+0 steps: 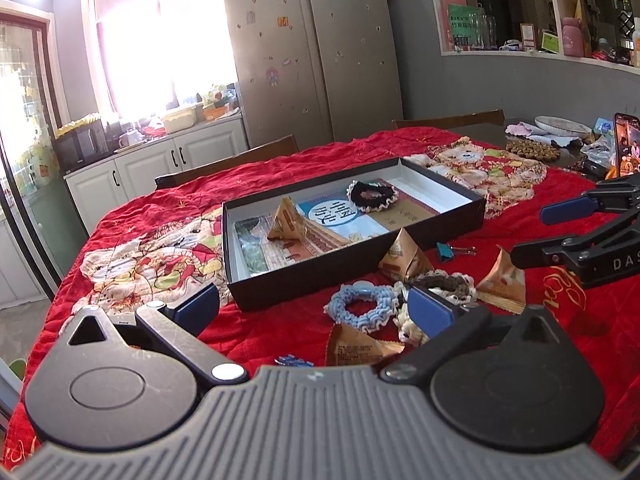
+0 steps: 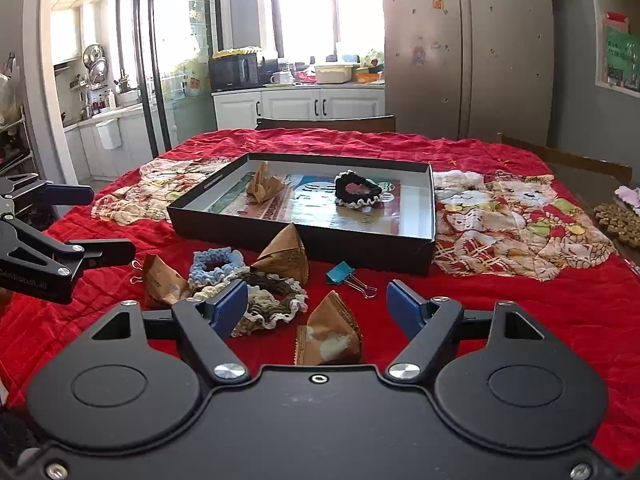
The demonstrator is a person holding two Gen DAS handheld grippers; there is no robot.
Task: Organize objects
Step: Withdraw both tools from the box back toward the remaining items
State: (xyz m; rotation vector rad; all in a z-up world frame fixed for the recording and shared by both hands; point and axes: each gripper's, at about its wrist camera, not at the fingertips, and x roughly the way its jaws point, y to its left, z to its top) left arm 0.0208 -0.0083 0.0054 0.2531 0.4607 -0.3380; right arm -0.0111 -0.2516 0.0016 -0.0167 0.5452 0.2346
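Note:
A black shallow box (image 1: 280,284) (image 2: 304,240) lies on the red cloth. Inside it are a book, a brown pyramid packet (image 1: 286,220) (image 2: 262,188) and a black scrunchie (image 1: 372,196) (image 2: 356,190). In front of the box lie a blue scrunchie (image 1: 358,306) (image 2: 212,264), a brown-and-cream scrunchie (image 1: 440,284) (image 2: 272,296), several brown pyramid packets (image 2: 328,332) (image 1: 404,258) and a blue binder clip (image 2: 344,274) (image 1: 446,250). My left gripper (image 1: 312,308) is open and empty above the loose pile. My right gripper (image 2: 318,306) is open and empty over the nearest packet.
The red patterned cloth (image 2: 520,304) covers the table. Wooden chairs (image 2: 328,123) stand at the far side. A phone on a stand (image 1: 626,146), a plate (image 1: 562,124) and a bead mat (image 1: 532,150) sit at the table's right end. A fridge (image 2: 468,44) stands behind.

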